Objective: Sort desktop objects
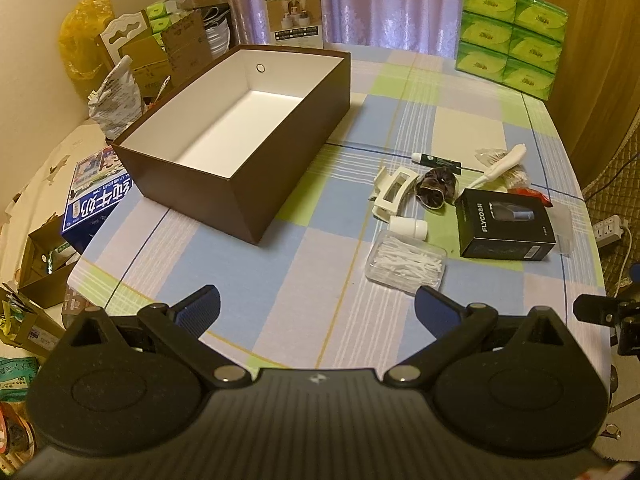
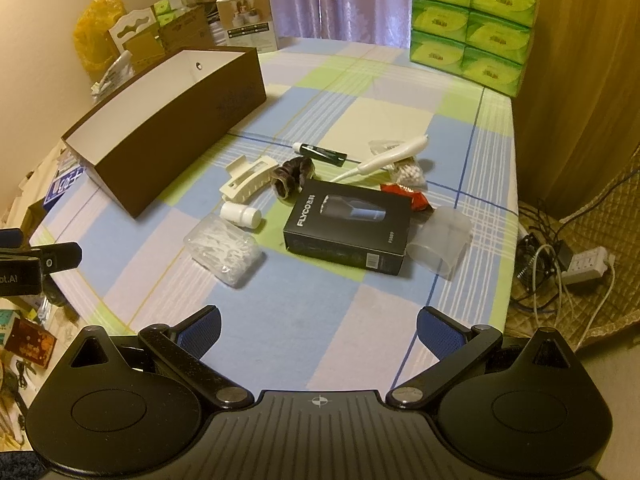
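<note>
— Looking at that clear box of cotton swabs (image 2: 224, 250), I'd say it's the nearest thing to pick. It lies on the checked tablecloth (image 2: 320, 320) at the front edge of the clutter, ahead of the right gripper (image 2: 319, 330) and a little to its left.

— Which way does it run?

— Long axis slanting, near end to the right, far end to the left. The jaws would need a turn to close across its short side. Just behind it lies the small white bottle (image 2: 240, 215) on its side, and to the right the black FLYCO box (image 2: 348, 228).

— And the other hand?

— From the left gripper (image 1: 318, 308) the same swabs (image 1: 406, 265) sit ahead and to the right, about as close. The brown box (image 1: 240, 196), open and empty, stands ahead on its left, so either hand could carry over.

— Holding anything?

— Neither. Both sets of jaws are spread wide with nothing between them, hovering over the near edge of the table.
</note>
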`<move>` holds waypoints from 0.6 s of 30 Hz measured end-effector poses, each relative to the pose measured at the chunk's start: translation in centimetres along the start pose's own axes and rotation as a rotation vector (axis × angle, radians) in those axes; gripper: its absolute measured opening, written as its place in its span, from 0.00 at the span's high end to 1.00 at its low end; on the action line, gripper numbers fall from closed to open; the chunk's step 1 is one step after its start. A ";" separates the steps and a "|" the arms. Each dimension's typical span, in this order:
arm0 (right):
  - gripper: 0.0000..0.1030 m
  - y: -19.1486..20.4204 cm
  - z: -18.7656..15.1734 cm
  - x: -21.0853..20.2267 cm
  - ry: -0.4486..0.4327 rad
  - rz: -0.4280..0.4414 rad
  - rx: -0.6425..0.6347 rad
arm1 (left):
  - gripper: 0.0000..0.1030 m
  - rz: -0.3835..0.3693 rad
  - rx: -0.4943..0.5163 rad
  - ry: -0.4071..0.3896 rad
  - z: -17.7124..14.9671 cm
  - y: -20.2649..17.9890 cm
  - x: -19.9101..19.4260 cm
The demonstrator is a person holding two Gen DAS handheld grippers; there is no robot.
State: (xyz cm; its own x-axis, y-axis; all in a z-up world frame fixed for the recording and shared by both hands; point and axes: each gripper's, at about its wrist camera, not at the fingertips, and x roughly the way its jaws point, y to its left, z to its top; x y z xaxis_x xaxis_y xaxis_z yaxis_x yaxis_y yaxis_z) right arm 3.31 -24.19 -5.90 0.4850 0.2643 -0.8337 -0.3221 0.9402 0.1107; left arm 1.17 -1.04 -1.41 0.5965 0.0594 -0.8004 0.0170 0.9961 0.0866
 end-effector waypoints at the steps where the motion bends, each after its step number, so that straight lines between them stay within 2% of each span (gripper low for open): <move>1: 0.02 0.0 0.0 0.0 0.001 0.002 -0.003 | 0.01 -0.001 0.001 0.000 0.0 -0.1 0.0; 18: 0.02 -0.8 0.2 0.5 0.010 0.000 0.016 | 0.01 -0.015 0.021 0.010 0.4 -1.1 0.6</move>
State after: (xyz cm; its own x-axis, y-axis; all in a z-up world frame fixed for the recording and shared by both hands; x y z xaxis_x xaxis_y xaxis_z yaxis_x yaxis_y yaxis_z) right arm 3.98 -24.72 -6.25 0.4768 0.2617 -0.8391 -0.3087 0.9437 0.1189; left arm 1.88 -2.17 -1.76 0.5879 0.0447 -0.8077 0.0431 0.9953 0.0865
